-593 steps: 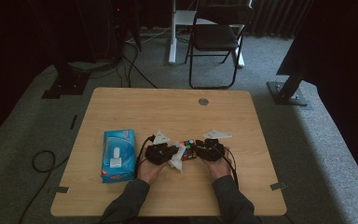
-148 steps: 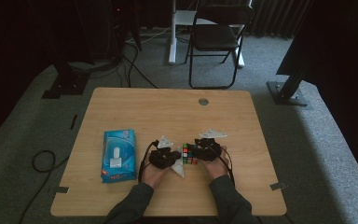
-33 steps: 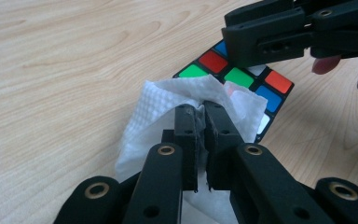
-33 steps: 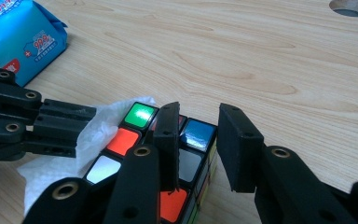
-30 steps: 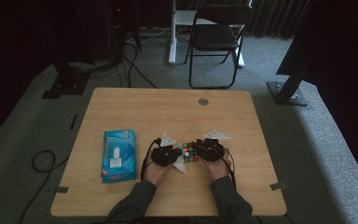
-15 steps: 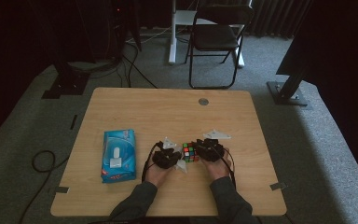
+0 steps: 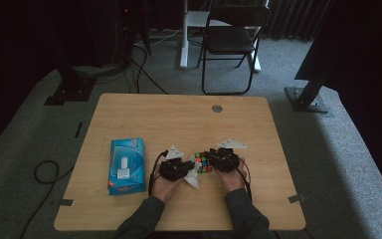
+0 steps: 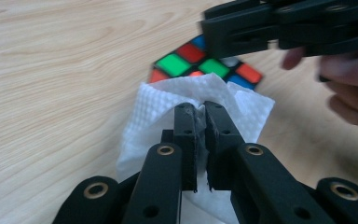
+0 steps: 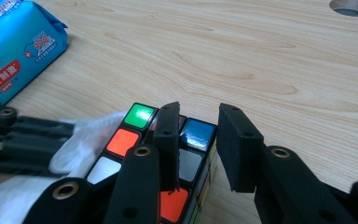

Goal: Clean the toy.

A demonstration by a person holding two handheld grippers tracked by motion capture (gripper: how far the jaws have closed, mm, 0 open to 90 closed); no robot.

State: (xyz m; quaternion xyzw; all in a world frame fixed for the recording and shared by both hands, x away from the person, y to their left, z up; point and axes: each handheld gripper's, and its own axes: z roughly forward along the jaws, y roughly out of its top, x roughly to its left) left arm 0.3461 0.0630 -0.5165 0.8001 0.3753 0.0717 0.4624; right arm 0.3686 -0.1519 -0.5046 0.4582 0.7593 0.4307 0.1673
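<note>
A Rubik's cube with mixed colours sits on the wooden table near its front edge. My right gripper is shut on the cube: one jaw lies over its top face, the other against its right side. My left gripper is shut on a folded white wipe. The wipe is pressed against the cube's near side, on the left of the cube in the high view. A hand holds each gripper.
A blue packet of wipes lies flat on the table to the left of the hands. A round cable hole is in the table's far middle. A folding chair stands on the floor beyond the table.
The left gripper with the wipe has shifted slightly along the cube. The right gripper and the cube have stayed in place.
</note>
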